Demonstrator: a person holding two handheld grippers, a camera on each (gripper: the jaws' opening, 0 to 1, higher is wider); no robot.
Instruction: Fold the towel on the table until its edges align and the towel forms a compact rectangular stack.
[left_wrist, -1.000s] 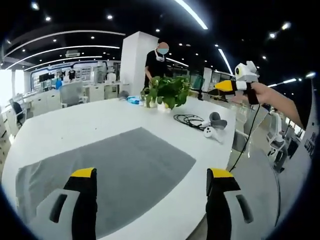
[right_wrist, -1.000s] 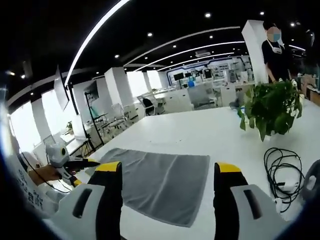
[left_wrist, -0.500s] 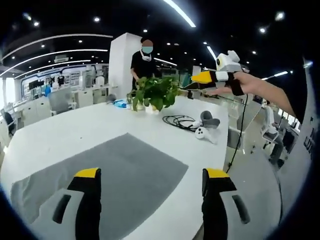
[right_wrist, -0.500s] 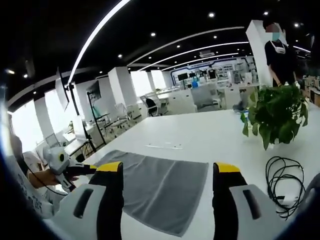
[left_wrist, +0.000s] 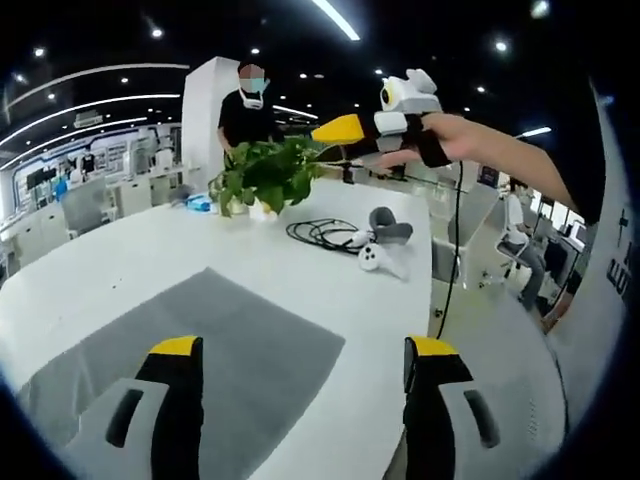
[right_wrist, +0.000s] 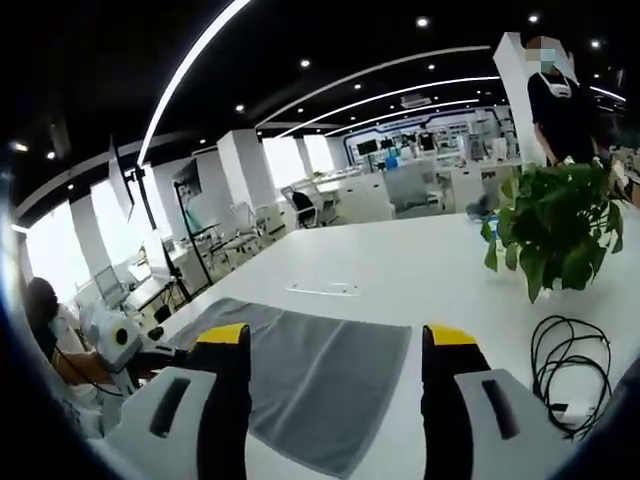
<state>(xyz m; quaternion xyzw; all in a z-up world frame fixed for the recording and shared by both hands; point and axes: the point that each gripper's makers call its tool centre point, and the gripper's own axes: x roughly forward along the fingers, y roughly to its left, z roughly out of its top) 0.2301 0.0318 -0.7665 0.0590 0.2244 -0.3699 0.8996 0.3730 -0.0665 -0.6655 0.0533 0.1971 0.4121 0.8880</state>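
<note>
A grey towel (left_wrist: 180, 350) lies flat and unfolded on the white table (left_wrist: 150, 250); the right gripper view has the same towel (right_wrist: 320, 380) spread out near the table's front. My left gripper (left_wrist: 295, 355) hangs open above the towel's near corner, nothing between its jaws. My right gripper (right_wrist: 335, 340) is open too, above the towel. The right gripper (left_wrist: 365, 125) also appears in the left gripper view, held in a hand high over the table. At the left edge of the right gripper view, the left gripper (right_wrist: 125, 345) sits low beside the towel.
A potted green plant (left_wrist: 262, 175) stands at the back of the table, with a black cable coil (left_wrist: 320, 233) and white controllers (left_wrist: 380, 245) beside it. A person (left_wrist: 245, 110) stands behind the plant. The table edge (left_wrist: 425, 300) drops off to the right. Chairs and desks fill the room behind.
Both views have shifted with the hands. The right gripper looms larger and nearer in the left gripper view. The towel lies as before, and both grippers stay open.
</note>
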